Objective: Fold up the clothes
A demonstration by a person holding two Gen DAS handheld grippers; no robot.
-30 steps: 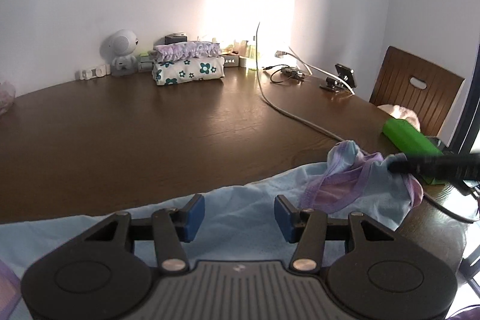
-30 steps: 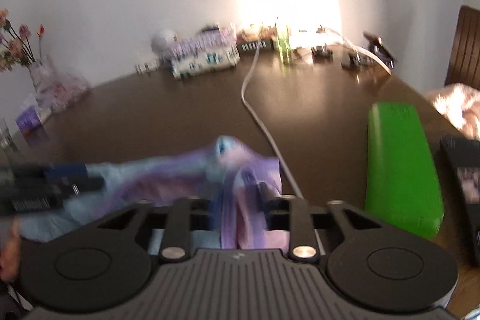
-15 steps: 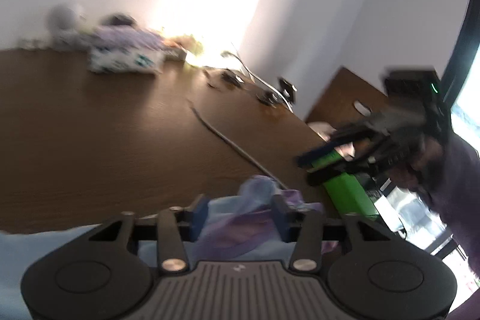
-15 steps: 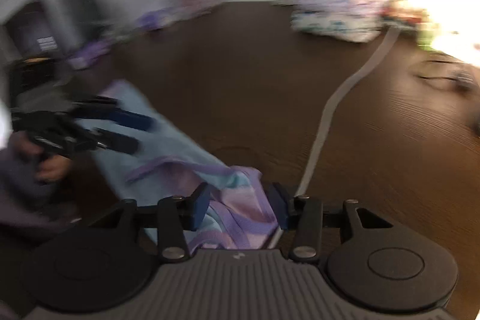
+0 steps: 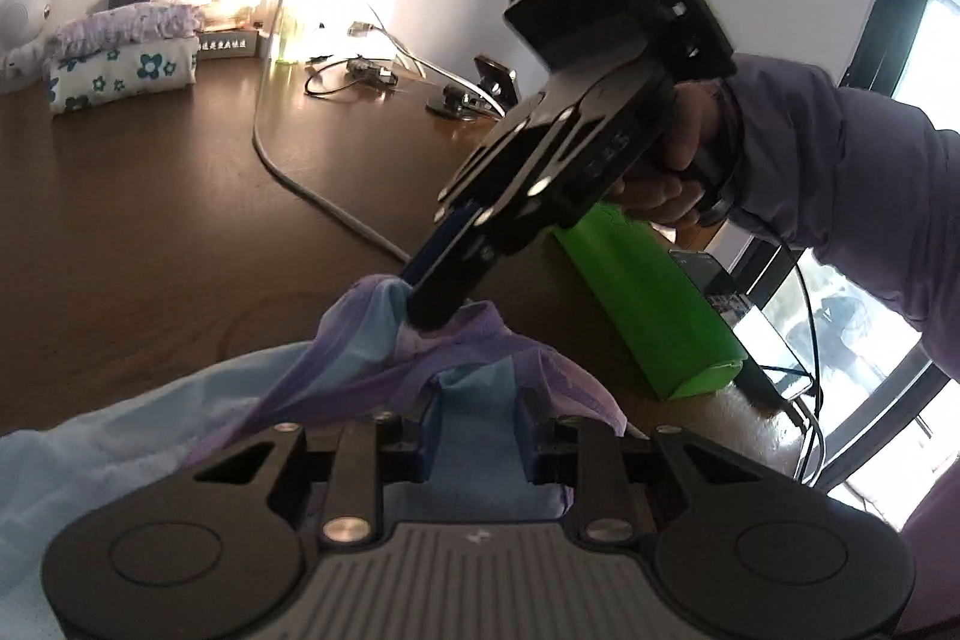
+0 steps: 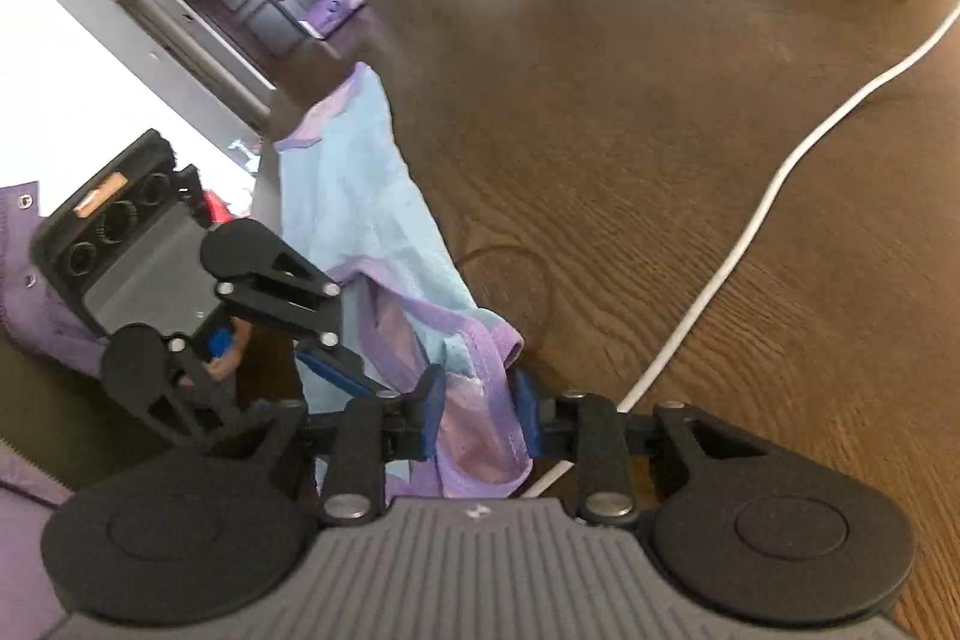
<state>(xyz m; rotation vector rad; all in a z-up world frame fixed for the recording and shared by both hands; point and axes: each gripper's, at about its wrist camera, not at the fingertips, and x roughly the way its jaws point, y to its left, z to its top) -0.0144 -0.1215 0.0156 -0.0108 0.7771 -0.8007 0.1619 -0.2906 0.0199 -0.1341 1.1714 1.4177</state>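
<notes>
A light blue garment with purple trim (image 5: 198,412) lies along the near edge of the brown table (image 5: 150,196); it also shows in the right wrist view (image 6: 366,196). My left gripper (image 5: 477,433) is open, its blue pads either side of a raised fold of the cloth. My right gripper (image 6: 477,415) is open with the purple-trimmed end between its pads; in the left wrist view the right gripper (image 5: 420,298) comes down from the right onto the bunched end. The left gripper (image 6: 360,370) shows in the right wrist view, just left of my right gripper.
A white cable (image 6: 750,244) runs across the table beside the garment's end. A green box (image 5: 648,304) and a phone (image 5: 756,340) lie at the right edge. Folded floral clothes (image 5: 120,64) and small electronics (image 5: 372,73) sit at the far side by the wall.
Both grippers have swung in toward each other over the garment's bunched end. The right gripper, lifted and apart half a second ago, now touches the cloth close in front of the left one.
</notes>
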